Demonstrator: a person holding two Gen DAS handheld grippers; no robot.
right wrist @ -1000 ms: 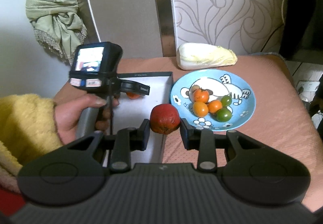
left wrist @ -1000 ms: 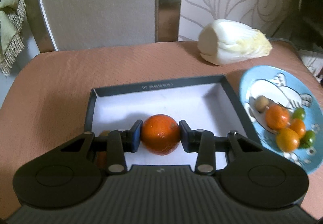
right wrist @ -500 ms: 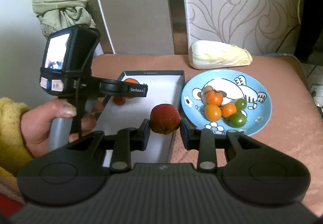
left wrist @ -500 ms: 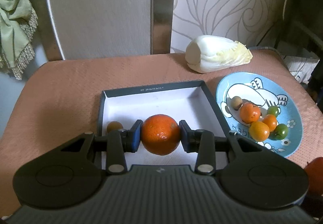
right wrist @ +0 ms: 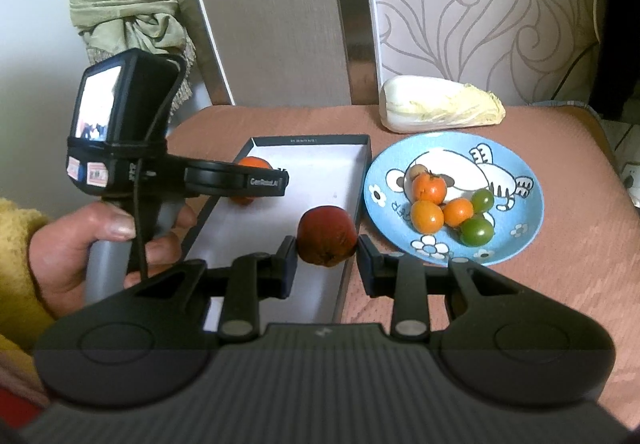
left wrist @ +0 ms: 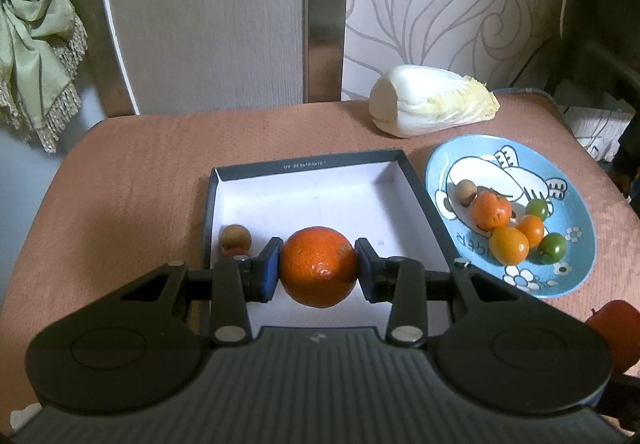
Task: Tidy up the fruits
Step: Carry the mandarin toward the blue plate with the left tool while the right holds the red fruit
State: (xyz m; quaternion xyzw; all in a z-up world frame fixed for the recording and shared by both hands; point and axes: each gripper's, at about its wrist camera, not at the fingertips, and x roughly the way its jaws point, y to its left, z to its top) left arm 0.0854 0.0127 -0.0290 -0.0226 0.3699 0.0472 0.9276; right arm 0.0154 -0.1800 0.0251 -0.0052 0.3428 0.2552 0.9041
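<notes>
Left gripper (left wrist: 318, 270) clamped on a large orange (left wrist: 319, 266), pads pressed to both sides. It hangs above the near part of the open white-lined box (left wrist: 304, 168), inside the box's outline as the left wrist view has it

Right gripper (right wrist: 326, 258) clamped on a dark red fruit (right wrist: 327, 235), probably a tomato or persimmon, skin dull and a bit wrinkled. It hangs over the box's right wall, box to its left, blue cartoon plate (right wrist: 516, 232) just to its right

Key relation: both held fruits are round, no long axis to line up. The orange has box floor straight beneath it, so a drop there looks like a plain lowering. The red fruit straddles the wall and could go either way, box or plate; which is meant I cannot tell. Right gripper is the nearer one to the plate, left gripper nearer the box's left side

Already in the box: a small brown round fruit (left wrist: 235, 237) by the left wall, something red under it half hidden by the left finger. On the plate: three small orange fruits, two green ones, one small brown one, clustered and touching

Napa cabbage (left wrist: 432, 106) lies on its side behind the plate, well apart from both grippers

Hidden: box's near edge behind the gripper bodies; height of either fruit above the box floor is hard to judge through the fisheye; in the right wrist view the left gripper's arm covers most of the orange
</notes>
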